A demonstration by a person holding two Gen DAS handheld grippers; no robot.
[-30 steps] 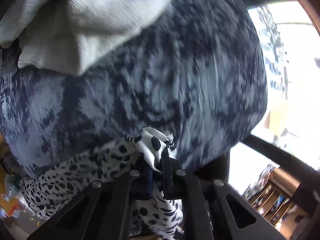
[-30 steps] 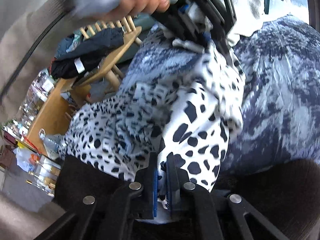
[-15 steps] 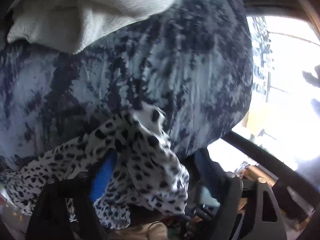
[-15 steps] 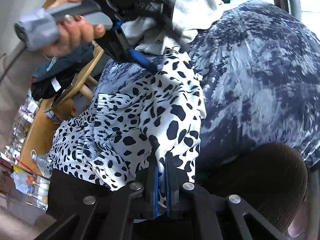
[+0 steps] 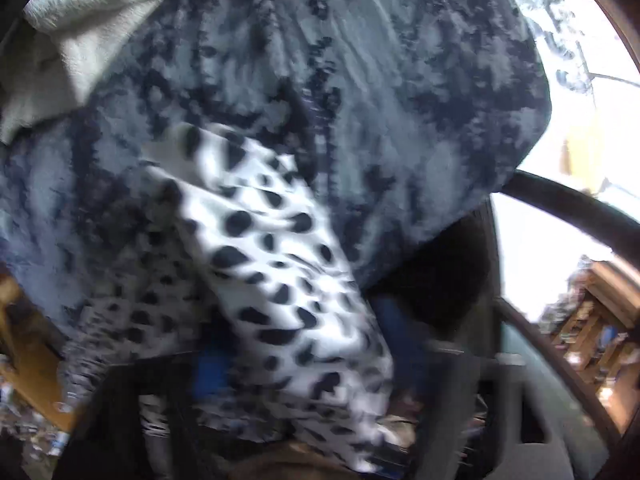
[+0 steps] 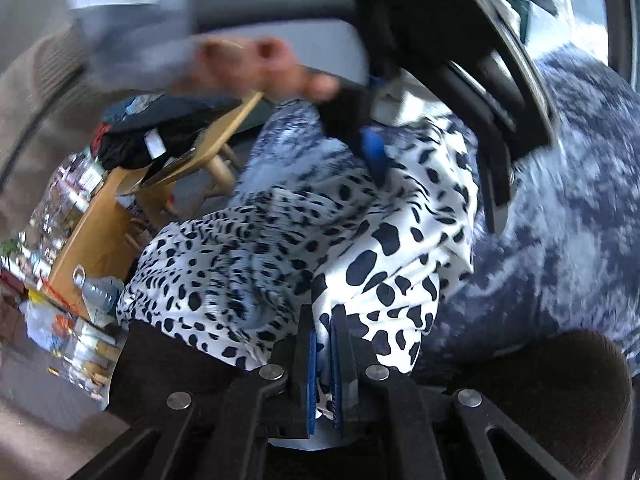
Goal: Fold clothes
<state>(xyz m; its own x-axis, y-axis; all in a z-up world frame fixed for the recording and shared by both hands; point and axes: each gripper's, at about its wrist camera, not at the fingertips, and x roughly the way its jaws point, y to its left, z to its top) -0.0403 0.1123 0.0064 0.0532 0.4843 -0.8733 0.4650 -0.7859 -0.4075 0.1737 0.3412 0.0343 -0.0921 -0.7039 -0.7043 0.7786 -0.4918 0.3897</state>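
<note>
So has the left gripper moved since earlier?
Yes: the left gripper shifted right, away from the white towel, jaws closing around the spotted garment.

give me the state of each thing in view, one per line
white black-spotted garment: crumpled, partly folded over, lying on the mottled cloth
right gripper: shut on the garment's edge
left gripper: jaws closing, garment between them
blue-grey mottled cloth: spread out under the garment
off-white towel: bunched

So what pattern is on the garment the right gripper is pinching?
White with black spots, animal-print style; the spotted garment shows best in the right wrist view.
</note>
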